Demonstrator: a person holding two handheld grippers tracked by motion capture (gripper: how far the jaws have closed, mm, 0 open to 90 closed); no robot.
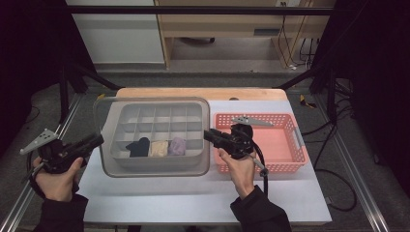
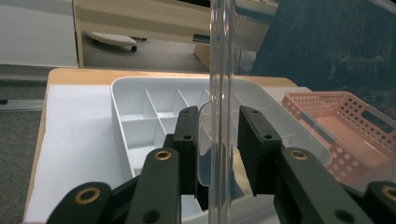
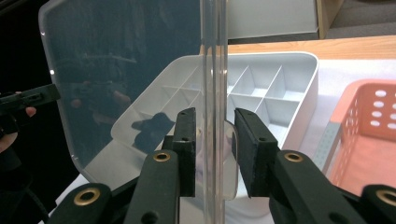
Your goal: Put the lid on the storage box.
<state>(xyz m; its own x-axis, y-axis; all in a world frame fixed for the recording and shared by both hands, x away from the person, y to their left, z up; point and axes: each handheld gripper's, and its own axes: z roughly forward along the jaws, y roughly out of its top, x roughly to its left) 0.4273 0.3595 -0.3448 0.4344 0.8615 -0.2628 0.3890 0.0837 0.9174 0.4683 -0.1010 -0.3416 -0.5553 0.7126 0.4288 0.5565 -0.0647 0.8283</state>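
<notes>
Clear lid [image 1: 153, 137] lies flat over grey divided organizer box [image 1: 159, 126], long axis across table, left to right. Each gripper meets one short end: left gripper [image 1: 96, 140] at lid's left edge, right gripper [image 1: 209, 135] at right edge, both equally near. In left gripper view, lid rim [image 2: 221, 93] stands between jaws, gaps either side: parted, not yet clamped. Right gripper view same: rim [image 3: 214, 84] between spread jaws, no contact seen. Three socks [image 1: 157, 147] fill front compartments under lid. Pink basket [image 1: 290, 145] sits just right of box.
</notes>
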